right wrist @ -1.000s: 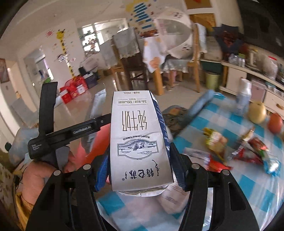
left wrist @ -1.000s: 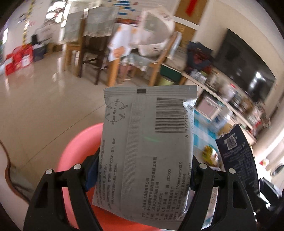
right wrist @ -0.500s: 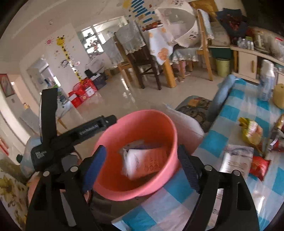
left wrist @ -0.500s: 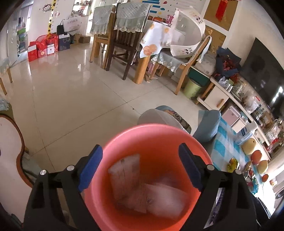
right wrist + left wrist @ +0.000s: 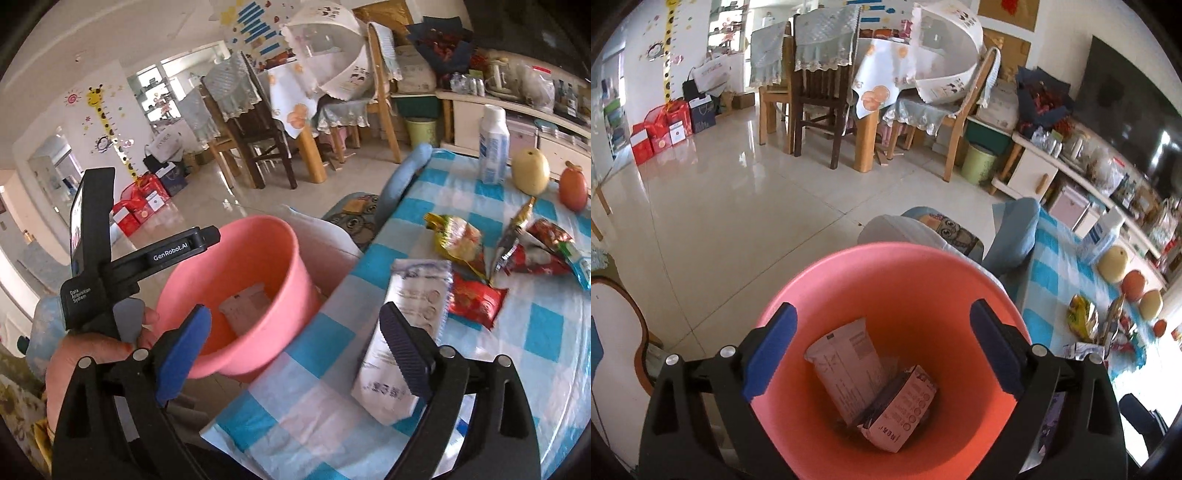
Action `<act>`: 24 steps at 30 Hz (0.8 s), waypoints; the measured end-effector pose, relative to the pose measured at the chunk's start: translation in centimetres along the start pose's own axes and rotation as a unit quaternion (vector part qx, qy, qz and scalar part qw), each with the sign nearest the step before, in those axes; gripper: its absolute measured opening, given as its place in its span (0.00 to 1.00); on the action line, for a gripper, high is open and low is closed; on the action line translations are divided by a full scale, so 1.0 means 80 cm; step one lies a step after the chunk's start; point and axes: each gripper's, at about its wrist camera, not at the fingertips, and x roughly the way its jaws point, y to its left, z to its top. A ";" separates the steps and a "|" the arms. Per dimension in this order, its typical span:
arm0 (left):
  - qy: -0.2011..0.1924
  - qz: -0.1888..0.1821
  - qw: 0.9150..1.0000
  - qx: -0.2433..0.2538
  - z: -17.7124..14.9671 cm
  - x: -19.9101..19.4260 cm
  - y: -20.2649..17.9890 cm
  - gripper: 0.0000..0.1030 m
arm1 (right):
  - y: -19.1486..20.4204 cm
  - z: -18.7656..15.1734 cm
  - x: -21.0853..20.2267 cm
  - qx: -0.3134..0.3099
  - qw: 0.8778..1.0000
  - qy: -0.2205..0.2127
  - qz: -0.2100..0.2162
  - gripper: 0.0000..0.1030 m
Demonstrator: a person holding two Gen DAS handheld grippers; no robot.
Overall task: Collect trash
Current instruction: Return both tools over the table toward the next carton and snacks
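Beside the counter edge, largest thing first:
Counter [image 5: 546, 332]: was covered with a blue-and-white checked cloth and carried the loose litter, a white bottle [image 5: 493, 147], a yellow pear-like fruit [image 5: 532, 171] and an orange-red fruit [image 5: 572, 188].
Pink bin [image 5: 886, 280]: stood just off the counter's edge, mouth upward, under the left gripper; in the right wrist view it lay left of the counter, near the hand [image 5: 88, 354] that held the left tool.
Left gripper [image 5: 882, 354]: hung over the bin's mouth, its jaws spreading wide apart with nothing between them, only the bin's inside showing past the blue pads [image 5: 772, 350].
Right gripper [image 5: 291, 350]: its jaws were likewise opening wide and gripped nothing; one finger framed the bin's wall, the other lay over the white packet.
White packet [image 5: 410, 317]: lay flat on the cloth, near the counter's edge.
Grey sachet [image 5: 849, 365]: leaned inside the bin.
Carton [image 5: 901, 410]: lay tilted at the bin's bottom, touching the sachet.
Snack wrappers: a gold one [image 5: 458, 240], a red one [image 5: 476, 299] and a red-and-green one [image 5: 546, 251] lay clustered on the cloth beyond the white packet.
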 end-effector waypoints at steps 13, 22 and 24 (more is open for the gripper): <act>-0.011 -0.032 0.999 0.036 -0.004 -0.009 -0.047 0.93 | -0.023 -0.020 -0.028 0.011 1.000 -0.004 -0.024 0.91; -0.020 -0.057 0.996 0.059 -0.010 -0.014 -0.079 0.93 | -0.050 -0.037 -0.056 0.007 0.999 -0.027 -0.043 0.92; -0.024 -0.065 0.996 0.062 -0.011 -0.016 -0.085 0.93 | -0.059 -0.041 -0.062 0.010 0.999 -0.029 -0.044 0.92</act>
